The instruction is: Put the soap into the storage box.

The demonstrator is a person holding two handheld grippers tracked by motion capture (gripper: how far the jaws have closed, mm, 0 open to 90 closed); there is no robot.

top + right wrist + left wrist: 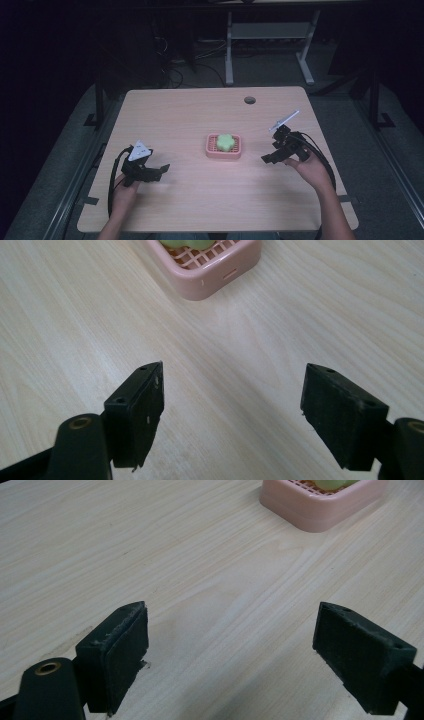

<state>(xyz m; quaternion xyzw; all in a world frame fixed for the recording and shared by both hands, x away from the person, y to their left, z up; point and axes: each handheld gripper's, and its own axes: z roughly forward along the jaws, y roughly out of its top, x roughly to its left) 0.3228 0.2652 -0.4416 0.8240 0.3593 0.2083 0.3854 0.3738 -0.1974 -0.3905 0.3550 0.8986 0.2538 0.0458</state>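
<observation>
Your left gripper (230,650): jaws spread wide, nothing between them, just bare wood table (150,555) under the gap. Same for your right gripper (232,410): jaws released, wide apart, empty, over bare wood.

In the high view, left gripper (161,170) sits at about 8 o'clock from the pink tray (210,149), well apart from it, jaws pointing toward the table centre. Right gripper (267,158) is at about 3 o'clock from the tray, near but not touching.

The tray sits at the table's middle with a green flower-shaped piece (225,142) lying inside it. Left gripper view has the tray (310,510) at 1 o'clock from the jaws; right gripper view has it (220,270) at 12 o'clock, gridded floor visible, green piece (187,243) on top.
</observation>
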